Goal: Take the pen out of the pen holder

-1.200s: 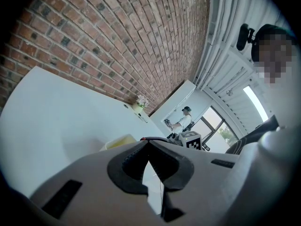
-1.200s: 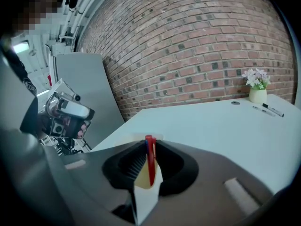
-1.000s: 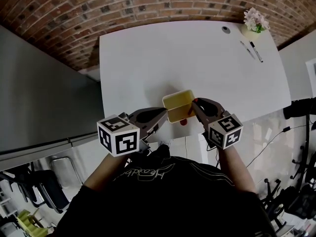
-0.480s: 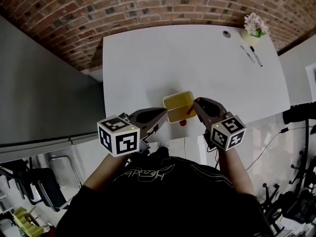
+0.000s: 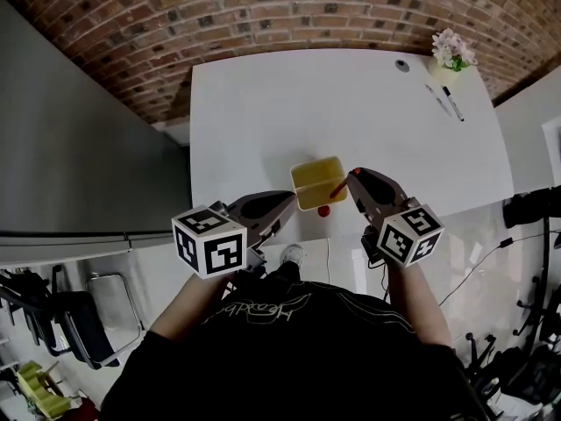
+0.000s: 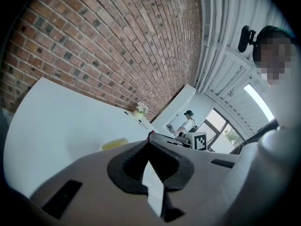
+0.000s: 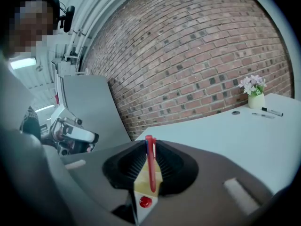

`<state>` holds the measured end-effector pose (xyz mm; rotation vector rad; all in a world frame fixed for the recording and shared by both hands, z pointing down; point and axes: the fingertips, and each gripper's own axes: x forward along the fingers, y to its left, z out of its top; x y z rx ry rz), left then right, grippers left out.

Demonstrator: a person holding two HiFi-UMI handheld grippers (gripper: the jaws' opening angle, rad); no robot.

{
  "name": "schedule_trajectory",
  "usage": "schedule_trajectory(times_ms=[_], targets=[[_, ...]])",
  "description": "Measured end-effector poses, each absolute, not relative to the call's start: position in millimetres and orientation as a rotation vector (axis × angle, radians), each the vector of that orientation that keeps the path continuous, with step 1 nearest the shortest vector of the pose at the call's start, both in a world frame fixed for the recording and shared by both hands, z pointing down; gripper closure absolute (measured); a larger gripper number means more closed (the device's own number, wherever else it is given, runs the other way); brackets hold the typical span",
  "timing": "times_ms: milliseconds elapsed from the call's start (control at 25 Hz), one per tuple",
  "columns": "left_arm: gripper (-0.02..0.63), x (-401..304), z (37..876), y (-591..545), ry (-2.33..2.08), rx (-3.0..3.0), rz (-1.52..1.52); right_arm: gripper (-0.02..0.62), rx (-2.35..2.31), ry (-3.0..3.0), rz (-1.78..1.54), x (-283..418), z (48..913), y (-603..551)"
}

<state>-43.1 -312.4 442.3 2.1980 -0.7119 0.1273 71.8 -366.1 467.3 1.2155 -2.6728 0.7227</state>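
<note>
right tongs (image 7: 149,141) clamped on red pen (image 7: 151,166); pen upright, over right side of pen holder (image 5: 317,182). left tongs (image 6: 149,139) together, nothing between, just left of pen holder. yellow pen holder stands on white worktop (image 5: 351,103).

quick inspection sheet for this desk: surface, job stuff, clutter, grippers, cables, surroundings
surface: white table, set against the wall
job's things: yellow pen holder near the front edge; red pen at the holder's right rim, cannot tell if fully out
clutter: flower pot and two pens at the far right corner; small red round thing in front of the holder
grippers: left gripper jaws together, nothing held, left of the holder; right gripper shut on the red pen
cables: thin cable on the floor at right
surroundings: brick wall; grey panel at left; chair
</note>
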Motion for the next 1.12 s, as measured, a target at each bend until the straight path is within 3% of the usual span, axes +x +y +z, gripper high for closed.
schedule_trajectory(times_ms=[1120], targets=[[0.601, -3, 366, -186, -0.727, 2.375, 0.072, 0.529, 1.134, -2.994, 0.603, 90, 339, -221]])
